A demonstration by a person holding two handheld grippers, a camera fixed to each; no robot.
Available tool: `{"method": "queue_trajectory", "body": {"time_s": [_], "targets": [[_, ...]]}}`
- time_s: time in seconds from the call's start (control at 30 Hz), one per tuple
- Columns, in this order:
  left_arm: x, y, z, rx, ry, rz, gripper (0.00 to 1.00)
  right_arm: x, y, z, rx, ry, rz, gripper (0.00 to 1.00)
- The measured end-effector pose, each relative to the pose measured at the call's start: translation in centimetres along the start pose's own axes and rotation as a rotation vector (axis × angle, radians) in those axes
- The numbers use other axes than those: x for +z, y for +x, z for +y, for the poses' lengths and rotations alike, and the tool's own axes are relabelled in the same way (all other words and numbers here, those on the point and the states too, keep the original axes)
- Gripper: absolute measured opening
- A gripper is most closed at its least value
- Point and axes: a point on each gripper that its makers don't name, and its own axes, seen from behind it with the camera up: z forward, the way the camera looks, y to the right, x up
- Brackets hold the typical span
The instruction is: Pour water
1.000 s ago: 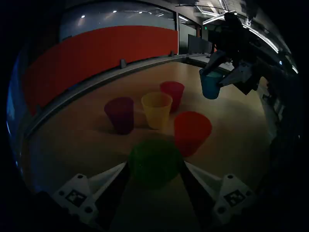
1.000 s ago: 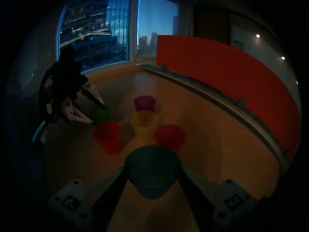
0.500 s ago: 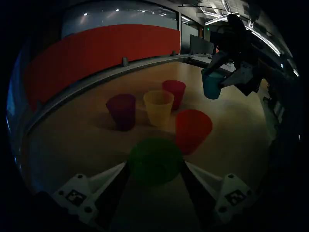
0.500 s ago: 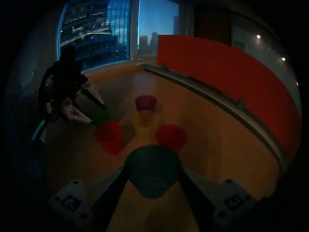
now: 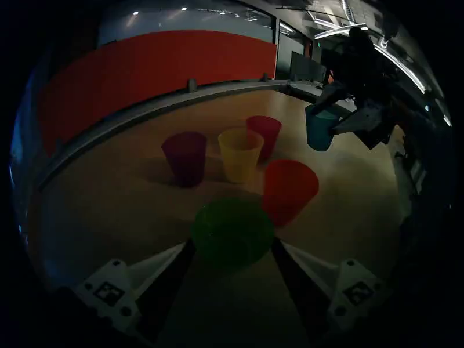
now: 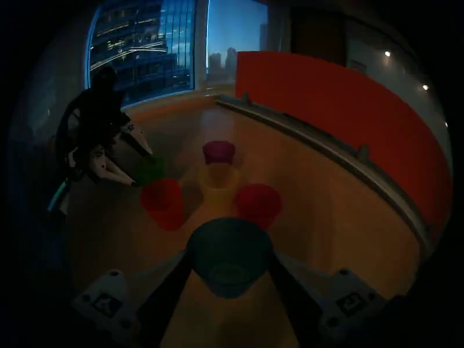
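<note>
Grasping a green cup (image 5: 232,229) near the yellow cup (image 5: 239,153) is the left hand-held gripper (image 5: 231,246); the right hand-held gripper (image 6: 229,256) grasps a blue cup (image 6: 229,264), aloft, apart from the yellow cup.

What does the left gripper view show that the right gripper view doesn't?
Left gripper view: ceiling light strips overhead. Right gripper view: a big window with city towers outside. Both: the wooden table, the red wall panel, the standing purple cup, yellow cup, pink cup and red cup, the green cup in the left hand-held gripper and the blue cup in the right hand-held gripper.
</note>
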Motion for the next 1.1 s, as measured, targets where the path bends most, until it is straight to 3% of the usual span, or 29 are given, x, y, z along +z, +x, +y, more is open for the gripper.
{"method": "queue_trajectory", "body": {"time_s": [0.4, 1.1], "targets": [[-1.0, -1.4, -0.1, -0.012, 0.023, -0.011, 0.97, 1.7, -1.6, -0.7, 0.014, 0.016, -0.007, 0.96], [-2.9, -1.7, 0.1, -0.022, 0.044, 0.016, 0.98, 3.7, -3.8, -1.7, 0.025, 0.026, -0.022, 0.97]]}}
